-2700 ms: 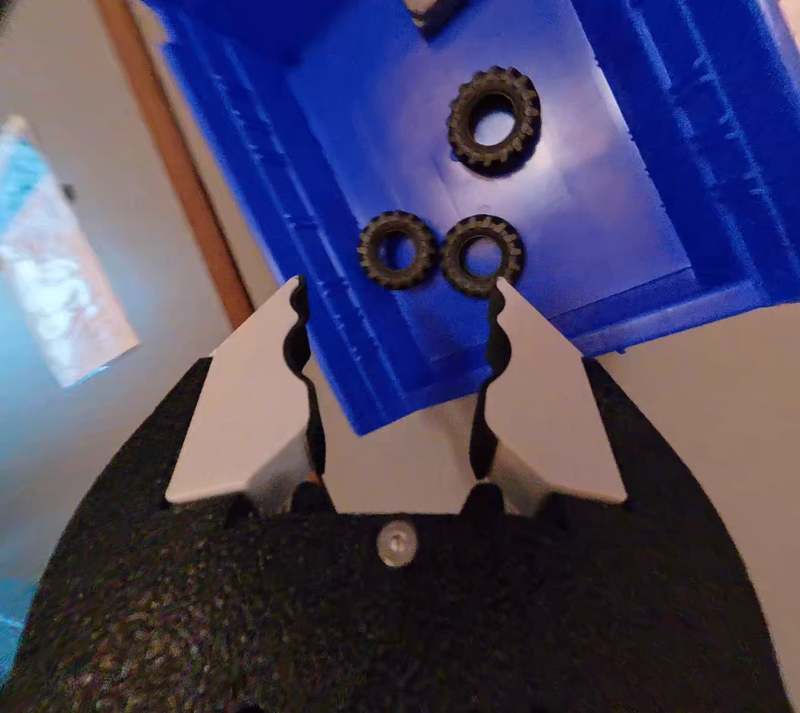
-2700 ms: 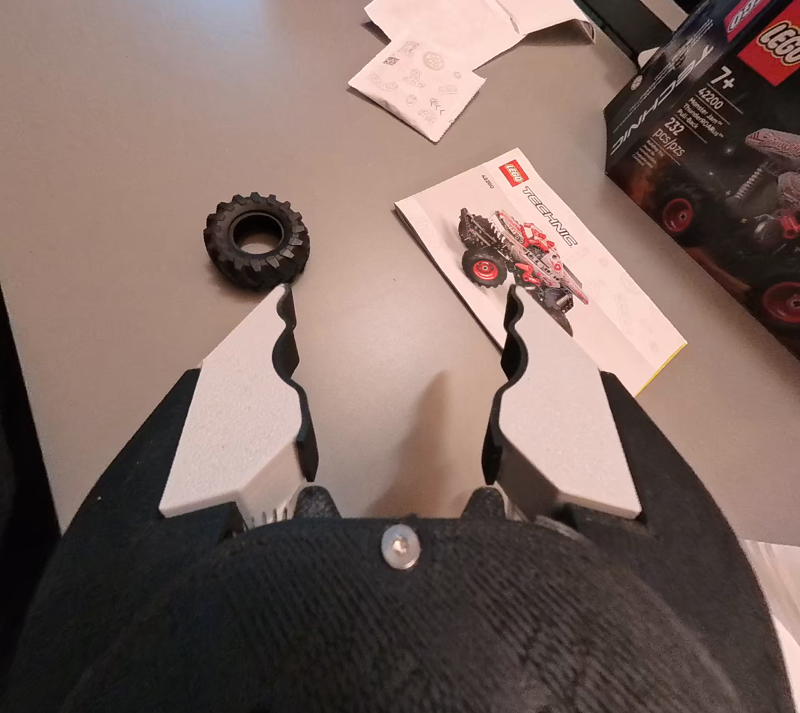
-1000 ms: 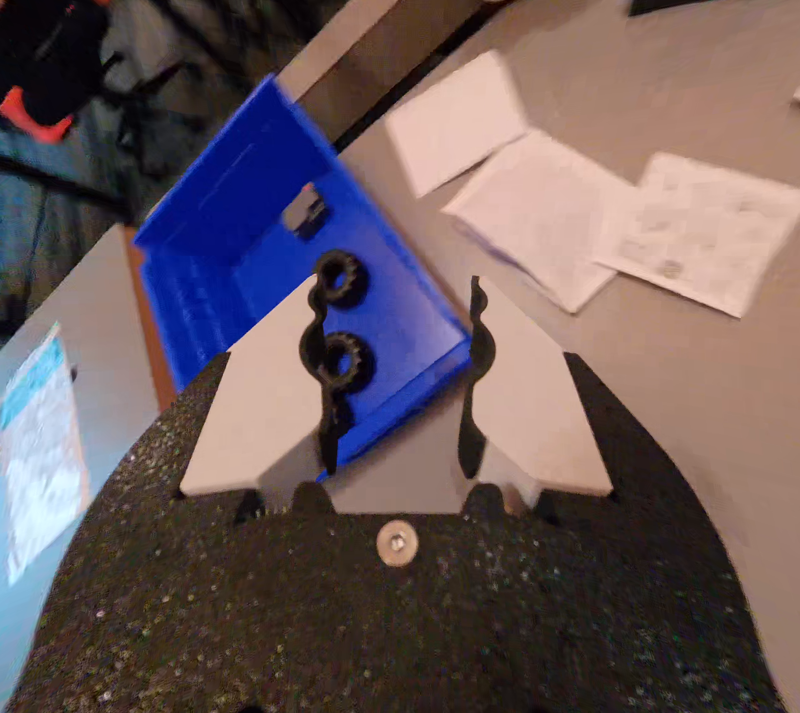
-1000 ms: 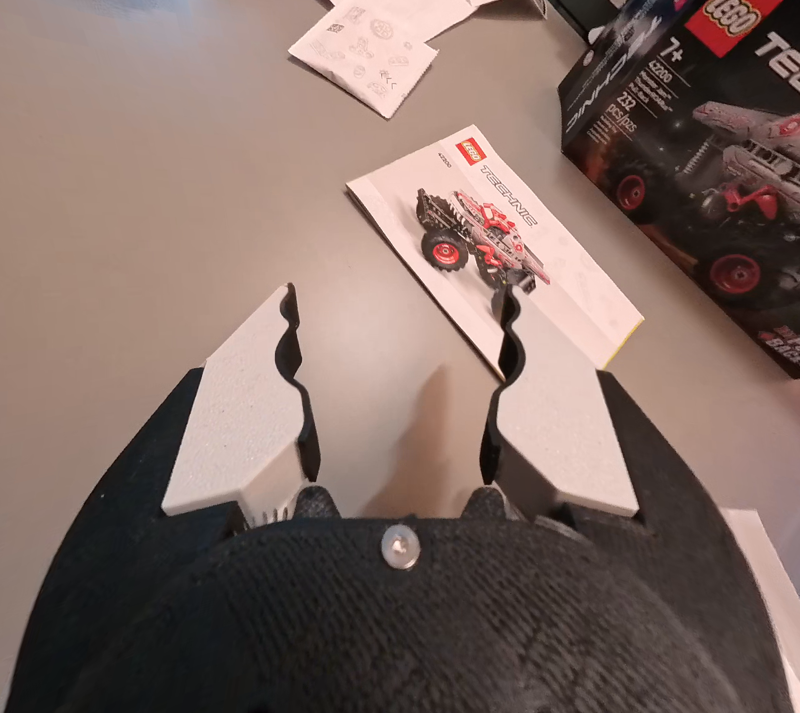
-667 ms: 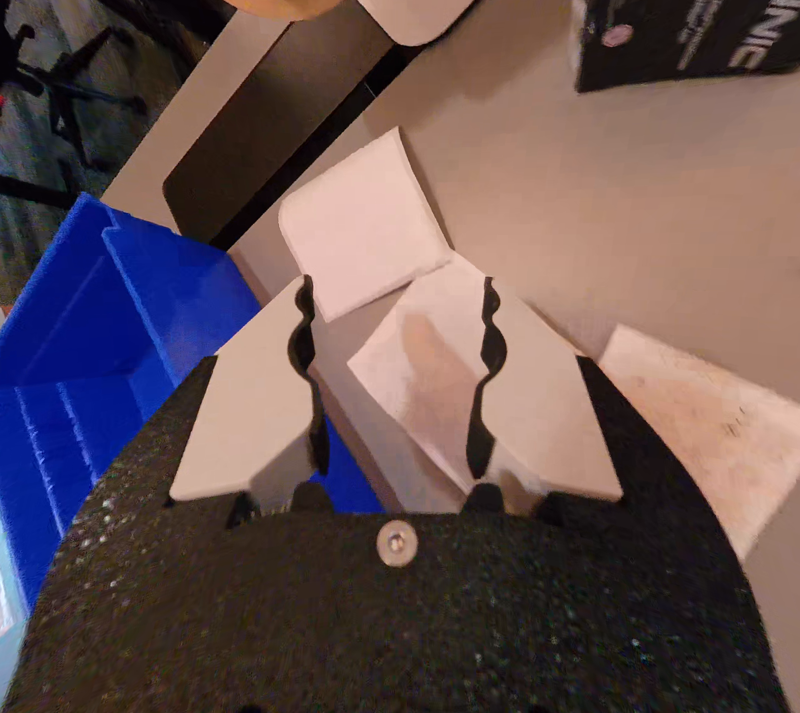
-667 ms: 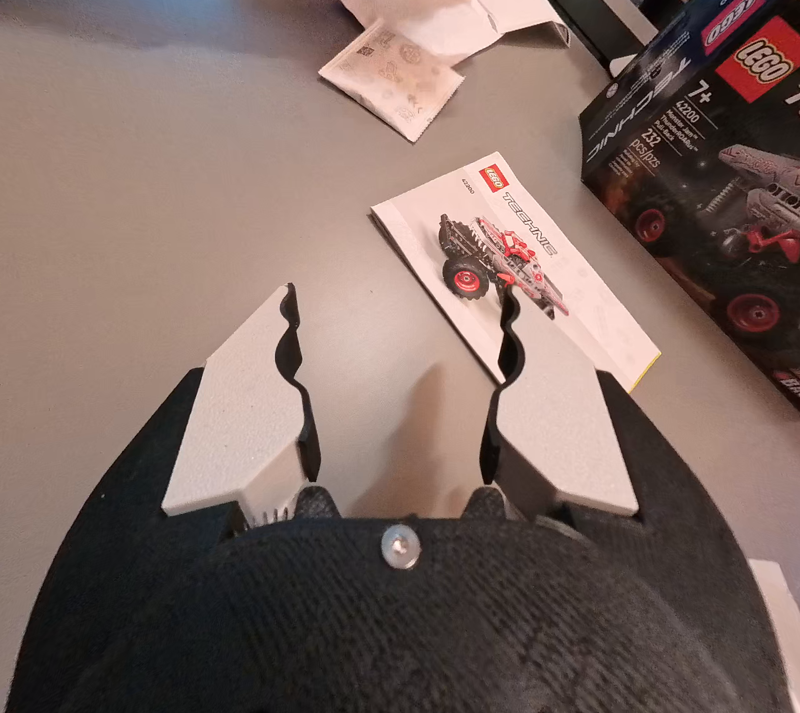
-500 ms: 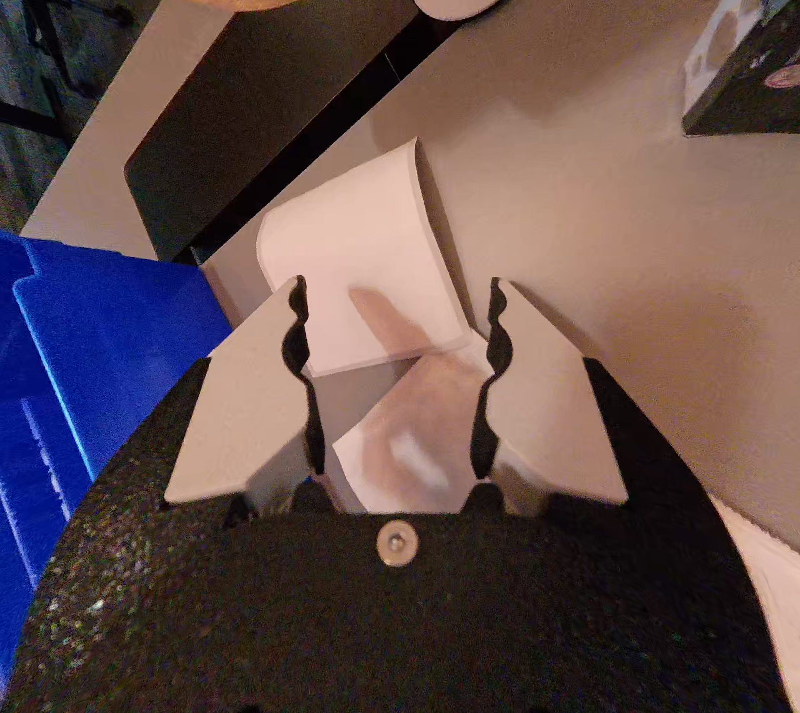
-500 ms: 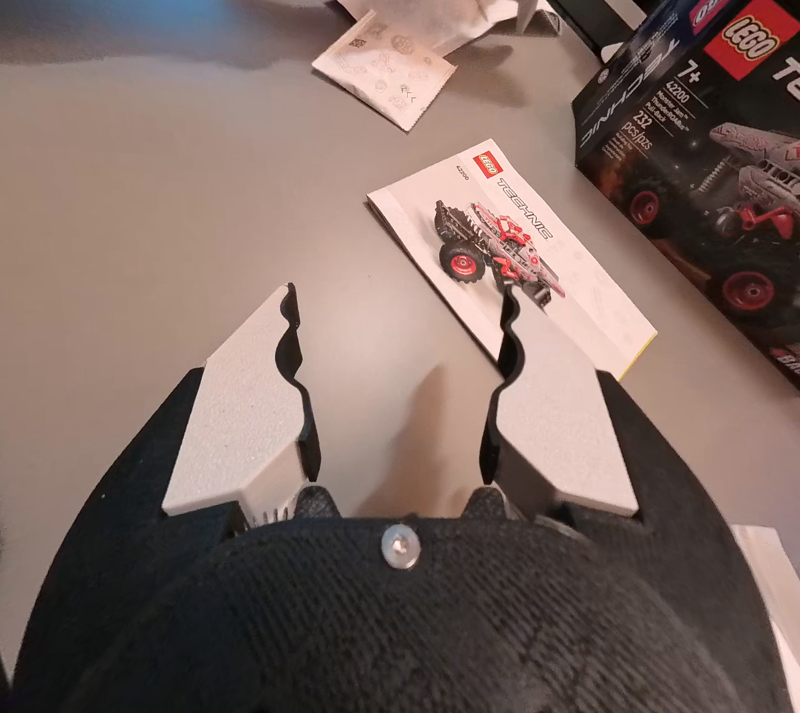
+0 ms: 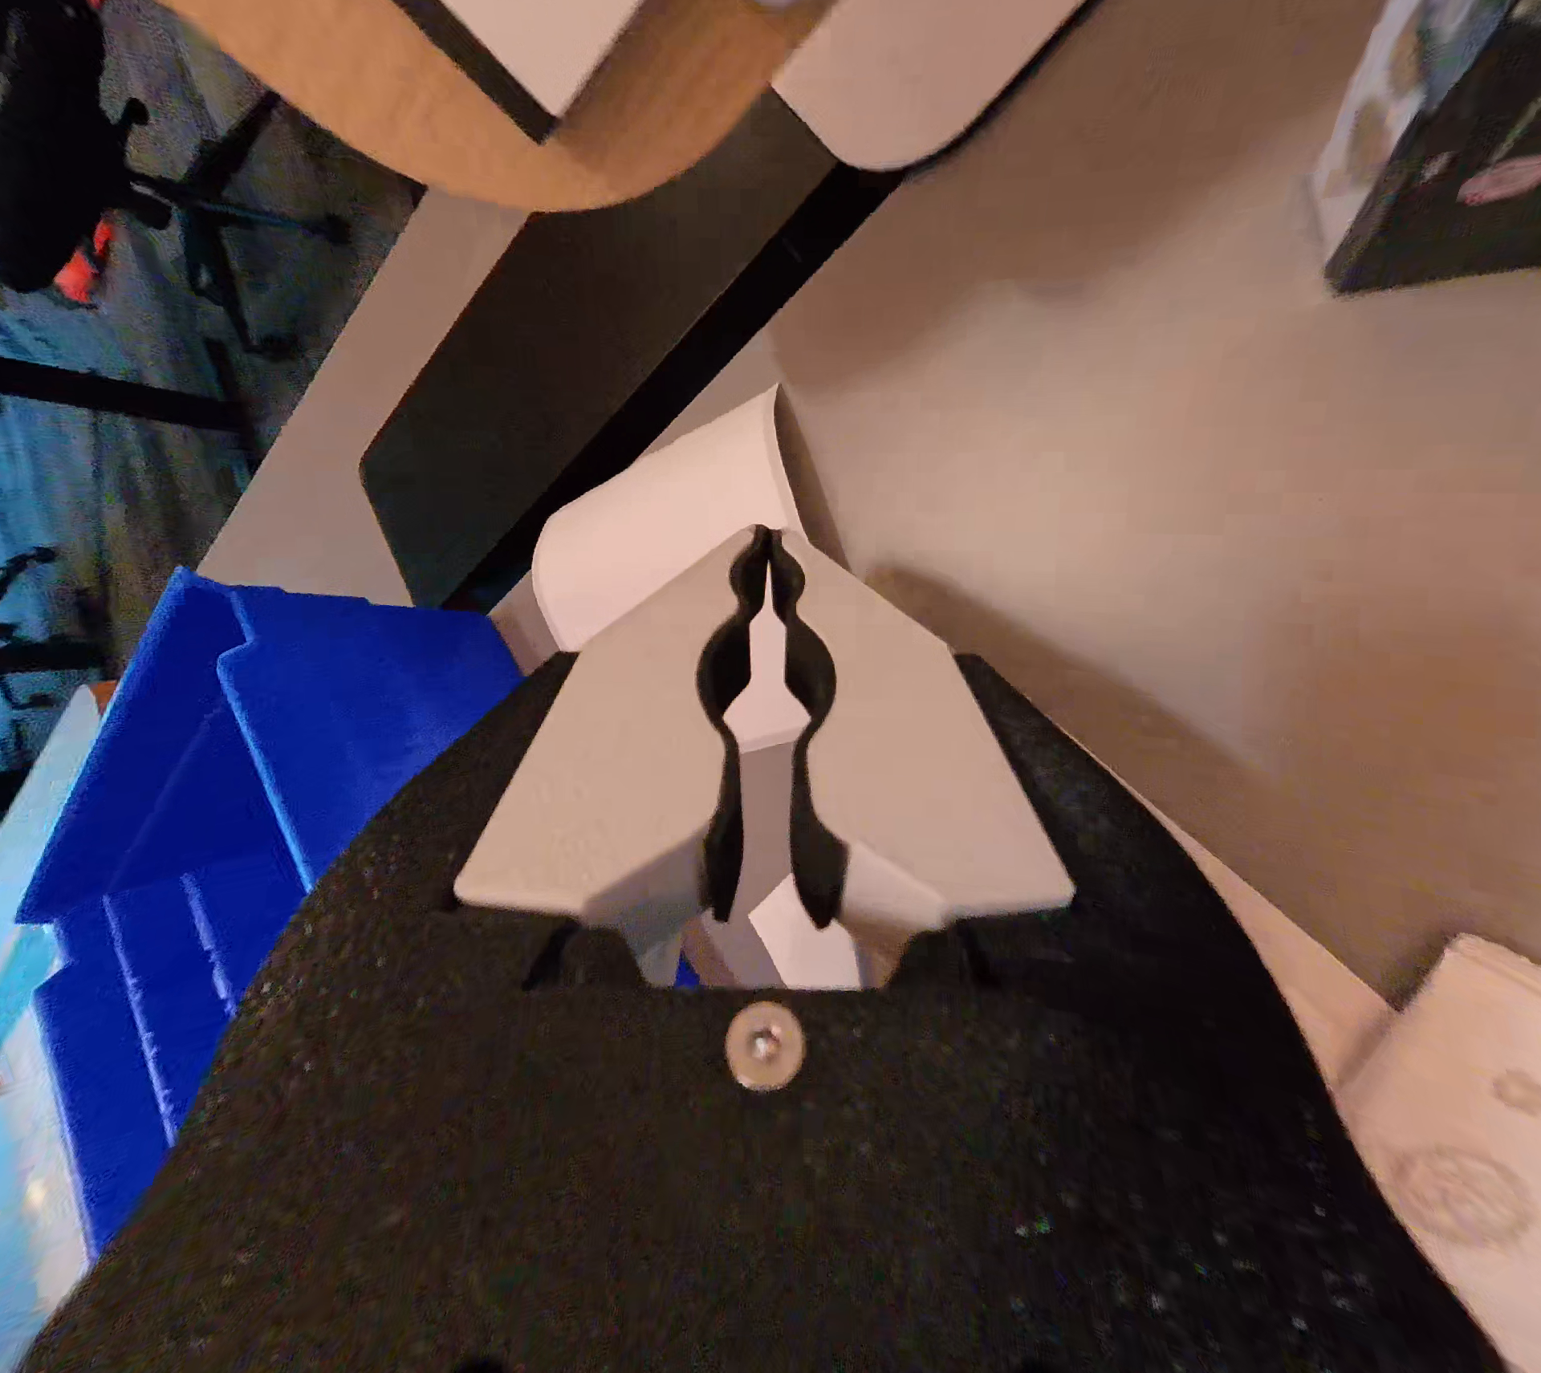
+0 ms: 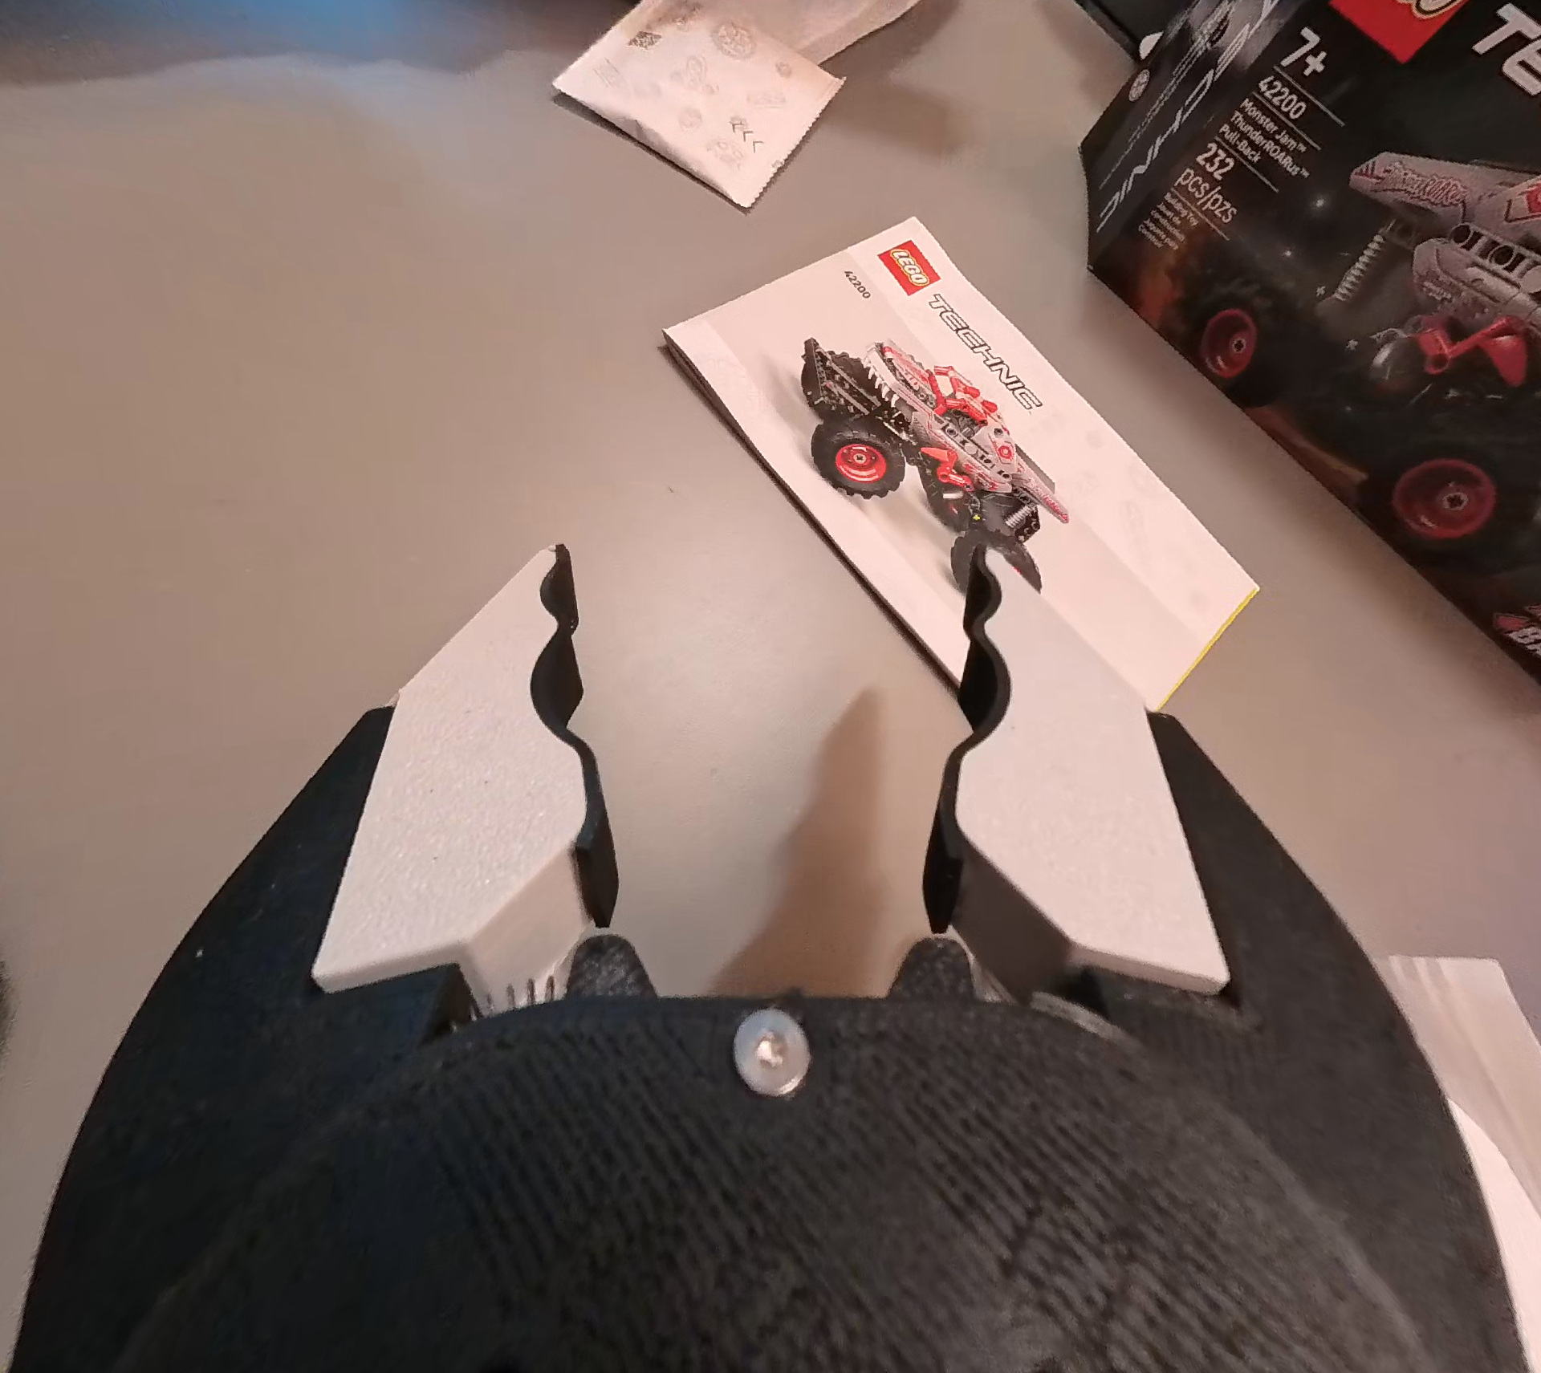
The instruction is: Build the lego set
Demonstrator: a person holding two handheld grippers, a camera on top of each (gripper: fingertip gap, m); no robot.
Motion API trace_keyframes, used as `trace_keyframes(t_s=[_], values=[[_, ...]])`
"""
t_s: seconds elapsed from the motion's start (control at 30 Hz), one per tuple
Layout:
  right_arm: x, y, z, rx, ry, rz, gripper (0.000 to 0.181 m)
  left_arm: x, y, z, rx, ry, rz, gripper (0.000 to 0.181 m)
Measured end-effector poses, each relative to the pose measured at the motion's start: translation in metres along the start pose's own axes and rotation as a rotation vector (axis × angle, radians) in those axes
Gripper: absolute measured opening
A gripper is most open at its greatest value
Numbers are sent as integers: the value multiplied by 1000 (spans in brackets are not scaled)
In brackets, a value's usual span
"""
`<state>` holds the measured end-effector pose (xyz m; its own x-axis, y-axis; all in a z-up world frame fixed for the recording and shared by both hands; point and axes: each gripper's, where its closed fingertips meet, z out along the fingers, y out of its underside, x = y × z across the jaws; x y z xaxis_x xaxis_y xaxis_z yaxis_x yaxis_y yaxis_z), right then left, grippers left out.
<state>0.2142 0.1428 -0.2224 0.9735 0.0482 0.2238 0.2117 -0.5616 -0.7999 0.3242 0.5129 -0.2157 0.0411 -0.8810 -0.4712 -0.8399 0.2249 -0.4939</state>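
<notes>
The grey table (image 10: pixel 292 416) offers open surface left of the instruction booklet (image 10: pixel 1109 499). The set box (image 10: pixel 1351 182) stands at the right edge; the blue bin (image 9: pixel 275 749) at the far edge. Right gripper (image 10: pixel 767 566): jaws wide, empty. Left gripper (image 9: pixel 767 541): tips closed over a white paper bag (image 9: pixel 659 549); grip unconfirmed.

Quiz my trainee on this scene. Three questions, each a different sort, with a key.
1. The left gripper's jaws are: A wide open; B closed at the tips; C out of view.
2. True or false: the right gripper is open with nothing between its fingers.
3. Fill in: the instruction booklet lies flat on the table next to the black set ____.

Key: 1 B. 2 true. 3 box.
</notes>
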Motion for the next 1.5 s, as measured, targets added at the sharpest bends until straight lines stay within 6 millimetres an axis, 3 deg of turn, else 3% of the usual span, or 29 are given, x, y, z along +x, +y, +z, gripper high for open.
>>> trace_keyframes(t_s=[0.03, 0.13, 0.2, 0.27, 0.33, 0.43, 0.63, 0.77, 0.8, 0.97, 1.2, 1.37, 1.5], values=[[0, 0, -1, 0, 2, -1, 92, -4, -6, -9, 31, 27, -25, 0], [0, -1, -1, 2, -5, 1, 92, -13, -14, -24, 56, 77, -64, 0], [-2, -4, 1, 5, -10, -8, 92, -8, -9, -15, 13, 95, -70, 0], [-5, -8, 3, 12, -17, -21, 92, -5, -2, 3, -30, 59, -63, 45], [-9, -12, 4, 18, -26, -32, 92, -1, 5, 19, -75, 7, -49, 57], [-11, -13, 3, 20, -25, -33, 92, 2, 11, 35, -133, -87, 8, 61], [-8, -16, -1, 24, -13, -38, 91, -8, 15, 43, -184, -239, 124, 49], [-9, -16, 0, 28, -15, -36, 91, -25, 25, 44, -176, -277, 106, 2], [-9, -16, 0, 28, -17, -38, 91, -28, 25, 41, -149, -278, 101, 0], [-10, -15, 1, 23, -19, -45, 91, -34, 5, 5, -6, -104, -46, 0], [-12, -16, -1, 22, -23, -55, 91, -24, -35, -93, 117, 440, -154, 0], [-15, -19, 1, 31, -39, -65, 91, -25, -64, -150, 213, 742, -84, 0], [-17, -21, 1, 43, -50, -66, 91, -27, -106, -172, 323, 804, -6, 0]])
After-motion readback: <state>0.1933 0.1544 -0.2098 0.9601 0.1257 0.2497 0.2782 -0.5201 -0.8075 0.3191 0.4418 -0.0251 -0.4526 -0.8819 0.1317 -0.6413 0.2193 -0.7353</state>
